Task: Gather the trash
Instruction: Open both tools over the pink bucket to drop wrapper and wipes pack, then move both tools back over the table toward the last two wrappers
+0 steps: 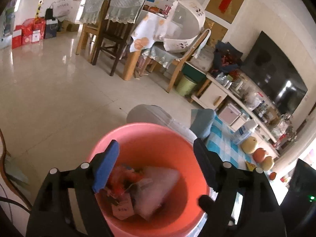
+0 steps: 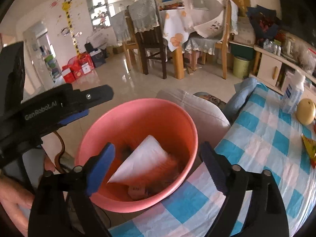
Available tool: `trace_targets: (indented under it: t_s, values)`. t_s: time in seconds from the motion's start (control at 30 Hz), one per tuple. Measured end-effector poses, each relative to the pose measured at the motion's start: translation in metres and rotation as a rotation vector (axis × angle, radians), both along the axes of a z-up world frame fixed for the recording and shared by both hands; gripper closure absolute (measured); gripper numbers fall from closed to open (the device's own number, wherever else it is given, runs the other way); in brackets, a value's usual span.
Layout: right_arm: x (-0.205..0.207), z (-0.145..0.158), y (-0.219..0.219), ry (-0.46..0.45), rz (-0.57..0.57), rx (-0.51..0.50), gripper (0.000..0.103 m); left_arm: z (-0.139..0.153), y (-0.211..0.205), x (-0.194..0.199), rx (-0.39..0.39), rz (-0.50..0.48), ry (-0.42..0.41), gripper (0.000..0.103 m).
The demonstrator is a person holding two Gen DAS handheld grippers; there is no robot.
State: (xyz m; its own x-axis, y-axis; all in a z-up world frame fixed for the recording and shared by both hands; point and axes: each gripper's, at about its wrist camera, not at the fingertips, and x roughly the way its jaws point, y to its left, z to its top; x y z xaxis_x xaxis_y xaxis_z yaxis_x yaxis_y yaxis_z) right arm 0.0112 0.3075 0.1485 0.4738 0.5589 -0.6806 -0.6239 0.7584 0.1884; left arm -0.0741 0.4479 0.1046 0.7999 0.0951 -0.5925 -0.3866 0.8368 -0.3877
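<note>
A pink bucket stands at the edge of the table. Inside it lie a white crumpled sheet, red wrappers and a small tag card. My left gripper hangs open over the bucket's mouth, nothing between its fingers; in the right wrist view it comes in from the left. My right gripper is open above the bucket's near rim, also empty. A yellow and red wrapper lies on the table to the right.
The table wears a blue and white check cloth, with pale round fruit and a plastic bottle on it. A grey padded seat stands behind the bucket. Farther off are dining chairs, a green bin and a TV.
</note>
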Motion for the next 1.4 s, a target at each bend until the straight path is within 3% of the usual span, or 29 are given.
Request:
trace_targets:
  t_s: [0.17, 0.53, 0.83, 1.4]
  values:
    - [-0.008, 0.001, -0.029, -0.033, -0.064, -0.008, 0.014, 0.004, -0.009, 0.001, 0.028, -0.012, 0.0, 0.021]
    - [-0.022, -0.021, -0.091, 0.025, -0.142, -0.036, 0.013, 0.016, -0.058, 0.011, 0.116, -0.138, -0.027, 0.016]
    - [-0.032, -0.025, -0.137, 0.042, -0.191, -0.03, 0.011, 0.022, -0.092, 0.017, 0.129, -0.226, -0.043, 0.016]
    - [-0.03, -0.02, -0.214, 0.065, -0.238, 0.016, 0.011, 0.022, -0.17, 0.035, 0.258, -0.333, 0.003, 0.016]
